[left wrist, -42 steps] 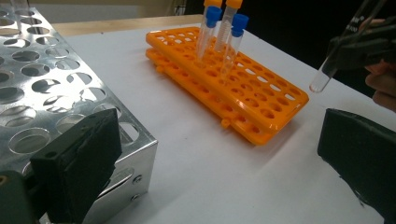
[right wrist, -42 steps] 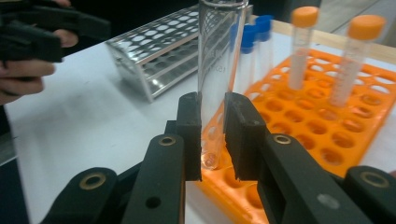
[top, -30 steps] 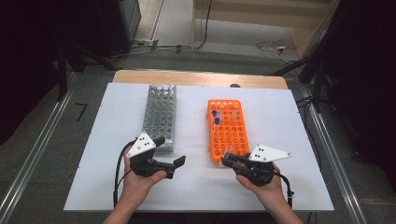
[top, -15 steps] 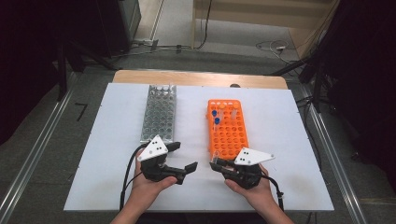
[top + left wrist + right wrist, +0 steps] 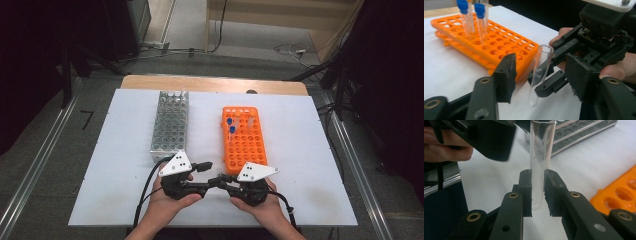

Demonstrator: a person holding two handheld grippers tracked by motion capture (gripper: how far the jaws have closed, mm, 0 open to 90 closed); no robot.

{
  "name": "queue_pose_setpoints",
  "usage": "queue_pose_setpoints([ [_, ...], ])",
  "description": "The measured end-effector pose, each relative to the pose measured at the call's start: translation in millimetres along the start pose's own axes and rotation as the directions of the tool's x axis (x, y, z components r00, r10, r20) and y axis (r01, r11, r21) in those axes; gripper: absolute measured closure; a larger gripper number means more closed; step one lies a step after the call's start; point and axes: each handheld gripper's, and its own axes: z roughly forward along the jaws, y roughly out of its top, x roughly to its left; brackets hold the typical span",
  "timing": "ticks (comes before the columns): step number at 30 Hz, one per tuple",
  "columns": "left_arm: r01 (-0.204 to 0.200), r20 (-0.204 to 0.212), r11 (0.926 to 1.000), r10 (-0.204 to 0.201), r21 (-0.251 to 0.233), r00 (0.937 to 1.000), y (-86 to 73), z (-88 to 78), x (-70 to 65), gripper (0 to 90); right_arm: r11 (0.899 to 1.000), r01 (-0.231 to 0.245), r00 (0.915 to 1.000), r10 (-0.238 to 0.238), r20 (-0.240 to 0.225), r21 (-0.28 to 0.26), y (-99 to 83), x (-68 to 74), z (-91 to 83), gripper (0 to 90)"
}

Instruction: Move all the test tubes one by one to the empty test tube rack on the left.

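Clearly the empty glass tube (image 5: 541,157) is light, slick and breakable. It is pinched near its rounded bottom by the right gripper (image 5: 538,192), just above the desk (image 5: 310,150) beside the orange rack (image 5: 243,140). The left gripper (image 5: 541,75) has just been closing, its jaws spread around the tube's upper half, the spot to grip, gently.

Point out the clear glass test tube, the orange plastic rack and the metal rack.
clear glass test tube (image 5: 539,157): right gripper view, mid-body.
orange plastic rack (image 5: 247,145): high view, top plate.
metal rack (image 5: 170,127): high view, top grid.

Glossy clear tube (image 5: 539,157), orange plastic rack (image 5: 244,140)
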Motion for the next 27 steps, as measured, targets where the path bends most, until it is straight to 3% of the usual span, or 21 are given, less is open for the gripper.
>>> queue_pose_setpoints([
  [6, -0.005, 0.018, 0.9999, 0.004, 0.016, 0.9998, -0.8, 5.4, -0.7, 60.6, 1.000, 0.019, 0.9995, -0.018, -0.024, 0.005, 2.0, 5.5, 3.9, 74.2],
  [10, -0.020, 0.006, 0.9995, 0.019, 0.023, 0.9998, -0.7, 6.5, -2.4, 71.4, 1.000, 0.025, 0.9991, -0.025, -0.035, 0.006, 2.5, 7.5, 4.6, 74.2],
  [19, -0.035, -0.028, 0.9992, 0.036, 0.018, 0.9990, 0.1, 6.1, -2.4, 76.1, 1.000, 0.012, 0.9988, -0.012, -0.047, 0.000, 2.1, 5.4, 3.8, 72.6],
  [27, -0.025, -0.050, 0.9994, 0.026, 0.022, 0.9984, 3.5, 2.8, 4.9, 76.1, 0.999, 0.003, 0.9990, -0.005, -0.045, -0.039, -1.0, -3.2, -10.8, 36.1],
])
